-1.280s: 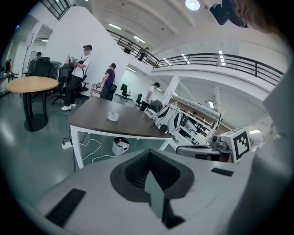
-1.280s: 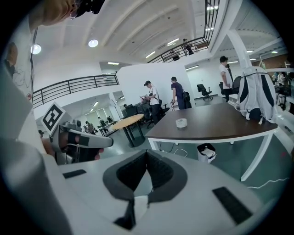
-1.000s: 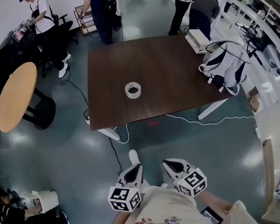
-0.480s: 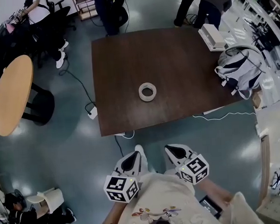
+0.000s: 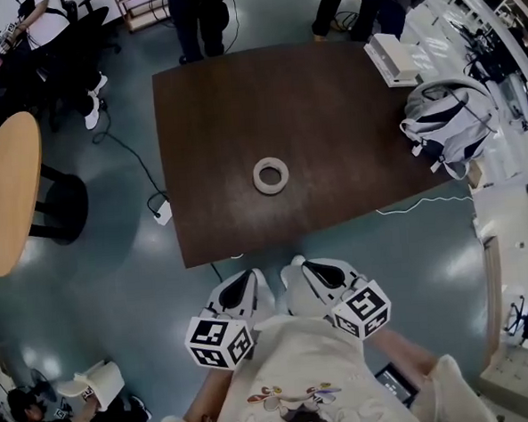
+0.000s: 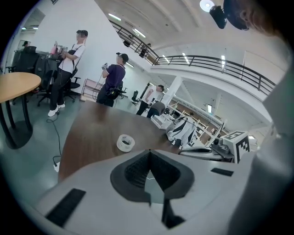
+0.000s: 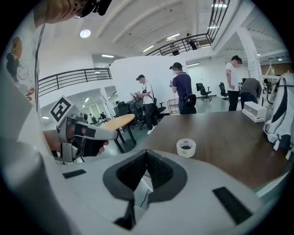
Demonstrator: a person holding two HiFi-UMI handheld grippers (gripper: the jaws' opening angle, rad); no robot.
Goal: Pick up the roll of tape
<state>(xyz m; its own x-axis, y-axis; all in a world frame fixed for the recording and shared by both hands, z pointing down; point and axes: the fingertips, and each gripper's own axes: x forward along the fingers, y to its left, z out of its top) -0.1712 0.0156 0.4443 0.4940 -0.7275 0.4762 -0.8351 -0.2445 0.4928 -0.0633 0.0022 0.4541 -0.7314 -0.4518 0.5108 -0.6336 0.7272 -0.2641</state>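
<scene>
The roll of tape [image 5: 271, 175] is a pale ring lying flat near the middle of the dark brown table [image 5: 329, 103]. It also shows in the left gripper view as the tape [image 6: 125, 142] and in the right gripper view as the tape [image 7: 186, 147], ahead of the jaws. My left gripper [image 5: 248, 278] and right gripper [image 5: 307, 266] are side by side over the floor, just short of the table's near edge. Both point at the table with jaws shut and nothing between them. The tape lies well beyond both.
A backpack [image 5: 446, 119] and a white box [image 5: 397, 56] sit at the table's right end. A round wooden table [image 5: 9, 199] stands at the left. A power strip [image 5: 161, 212] and cables lie on the floor. People stand past the far edge.
Both grippers have advanced together toward the table's near edge, staying shut. The table and tape now sit closer in the head view.
</scene>
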